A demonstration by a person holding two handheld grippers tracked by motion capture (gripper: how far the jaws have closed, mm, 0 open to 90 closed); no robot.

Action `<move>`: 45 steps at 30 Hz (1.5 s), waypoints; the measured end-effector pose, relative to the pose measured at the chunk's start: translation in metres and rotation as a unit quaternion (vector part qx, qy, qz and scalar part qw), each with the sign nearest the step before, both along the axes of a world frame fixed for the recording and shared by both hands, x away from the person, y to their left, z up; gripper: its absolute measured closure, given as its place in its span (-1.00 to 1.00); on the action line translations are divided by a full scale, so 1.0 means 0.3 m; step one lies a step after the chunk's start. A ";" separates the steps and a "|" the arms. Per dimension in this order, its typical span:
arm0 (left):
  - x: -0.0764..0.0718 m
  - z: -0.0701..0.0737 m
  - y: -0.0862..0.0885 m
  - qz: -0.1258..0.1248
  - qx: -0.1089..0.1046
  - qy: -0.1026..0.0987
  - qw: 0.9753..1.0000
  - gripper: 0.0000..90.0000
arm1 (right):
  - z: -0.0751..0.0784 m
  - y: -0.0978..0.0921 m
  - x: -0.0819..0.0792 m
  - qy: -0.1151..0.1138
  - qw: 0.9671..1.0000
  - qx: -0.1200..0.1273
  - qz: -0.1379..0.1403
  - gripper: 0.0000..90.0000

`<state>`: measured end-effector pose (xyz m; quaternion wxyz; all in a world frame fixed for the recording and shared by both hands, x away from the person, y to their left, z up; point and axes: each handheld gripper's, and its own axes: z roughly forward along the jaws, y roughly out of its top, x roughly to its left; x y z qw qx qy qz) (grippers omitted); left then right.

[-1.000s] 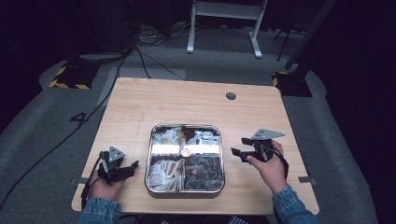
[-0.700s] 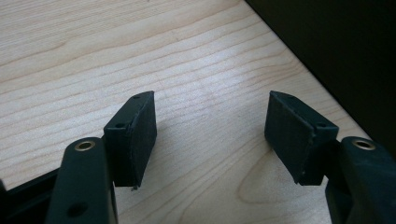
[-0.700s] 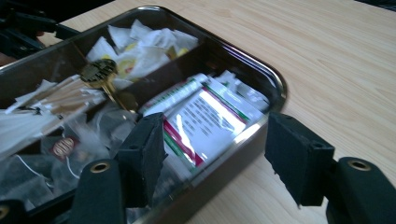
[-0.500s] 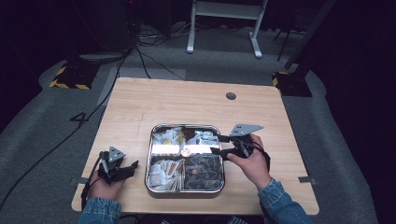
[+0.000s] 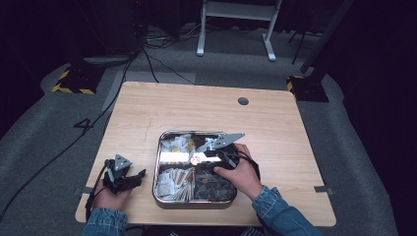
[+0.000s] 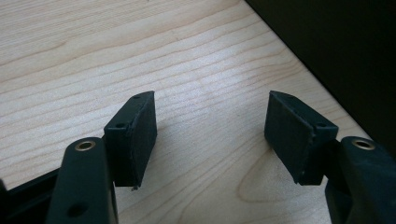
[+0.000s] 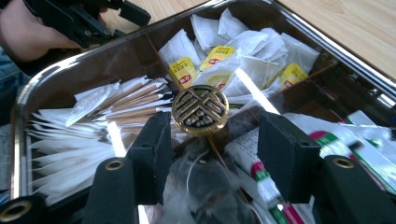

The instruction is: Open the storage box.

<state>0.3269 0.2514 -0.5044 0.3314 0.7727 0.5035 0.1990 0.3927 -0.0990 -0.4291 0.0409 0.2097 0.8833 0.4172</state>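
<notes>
- Two jaws of the right gripper point(image 7: 212, 154) stand wide apart, just near of the round brass knob point(image 7: 200, 110) at the tray point(image 5: 158, 167) centre.
- Left gripper point(image 6: 212, 135) gapes wide over bare desk point(image 5: 162, 110), left of tray.

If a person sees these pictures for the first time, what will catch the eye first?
The eye goes first to the shiny metal tray at the near middle of the wooden table, its compartments full of tea bags and paper packets. At its centre stands a round brass knob, and the right gripper hangs over it with open fingers on either side. The left gripper rests open on the bare wood left of the tray.
</notes>
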 end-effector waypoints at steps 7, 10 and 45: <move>0.001 0.000 0.000 0.000 0.000 0.000 1.000 -0.23 | -0.021 0.050 0.005 -0.002 1.000 -0.009 0.010 0.09; 0.000 0.000 0.000 -0.001 0.000 0.000 1.000 -0.23 | -0.039 0.068 0.002 -0.007 1.000 -0.013 0.015 0.17; 0.001 0.000 0.001 -0.003 0.000 0.000 1.000 -0.23 | 0.068 0.061 -0.018 -0.057 0.998 -0.009 -0.015 0.29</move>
